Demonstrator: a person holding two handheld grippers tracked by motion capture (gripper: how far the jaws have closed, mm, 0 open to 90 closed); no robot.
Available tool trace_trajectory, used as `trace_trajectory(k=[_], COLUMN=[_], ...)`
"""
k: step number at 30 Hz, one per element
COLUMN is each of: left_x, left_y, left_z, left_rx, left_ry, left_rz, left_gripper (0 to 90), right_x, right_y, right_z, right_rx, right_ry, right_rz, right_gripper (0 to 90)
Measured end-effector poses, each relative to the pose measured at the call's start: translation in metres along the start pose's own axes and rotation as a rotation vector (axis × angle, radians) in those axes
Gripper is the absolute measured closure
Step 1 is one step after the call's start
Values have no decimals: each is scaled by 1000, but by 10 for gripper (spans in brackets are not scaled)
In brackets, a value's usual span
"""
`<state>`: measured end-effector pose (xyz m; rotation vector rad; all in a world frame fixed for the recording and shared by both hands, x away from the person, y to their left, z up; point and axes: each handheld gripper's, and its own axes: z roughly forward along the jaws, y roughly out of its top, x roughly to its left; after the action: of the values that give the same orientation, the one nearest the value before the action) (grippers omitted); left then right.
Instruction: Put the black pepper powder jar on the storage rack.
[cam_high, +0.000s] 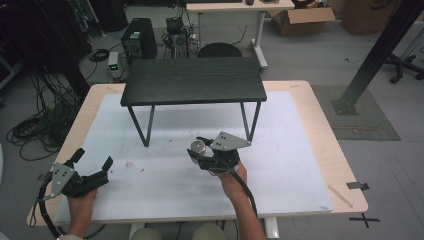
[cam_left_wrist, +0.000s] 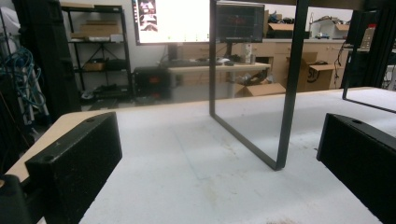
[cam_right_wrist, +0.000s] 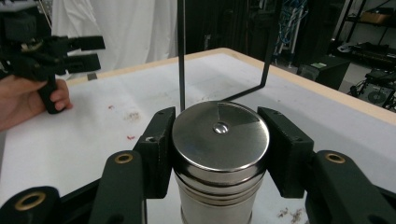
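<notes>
A shiny steel canister (cam_right_wrist: 219, 154) with a flat round lid stands upright between the jaws of my right gripper (cam_right_wrist: 219, 151), which is shut on it just below the lid. In the high view the canister (cam_high: 198, 148) is held above the white mat, in front of the small black table (cam_high: 192, 80). My right gripper (cam_high: 200, 151) points left there. My left gripper (cam_high: 92, 159) rests at the mat's near left corner, open, nothing between its jaws. In the left gripper view its black fingers (cam_left_wrist: 74, 161) frame the black table's leg (cam_left_wrist: 289, 88).
The black table stands on thin metal legs (cam_high: 140, 125) at the back of the white mat (cam_high: 280, 165), over a wooden tabletop (cam_high: 325, 130). Small reddish crumbs (cam_high: 131, 164) lie on the mat. A computer tower (cam_high: 137, 37), cables and cardboard boxes (cam_high: 300, 19) are on the floor beyond.
</notes>
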<state>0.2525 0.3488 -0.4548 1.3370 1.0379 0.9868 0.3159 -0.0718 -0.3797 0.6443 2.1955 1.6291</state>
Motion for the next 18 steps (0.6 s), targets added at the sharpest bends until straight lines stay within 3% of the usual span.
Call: trace_trajectory(k=[18], left_x=[0], left_y=[0], left_z=[0], left_rx=[0], left_ry=[-1], left_rz=[-1], left_gripper=[4], right_x=[-2], right_y=[55], right_z=[-18], right_rx=[-67], right_ry=[11], right_rz=[-23], right_gripper=[489])
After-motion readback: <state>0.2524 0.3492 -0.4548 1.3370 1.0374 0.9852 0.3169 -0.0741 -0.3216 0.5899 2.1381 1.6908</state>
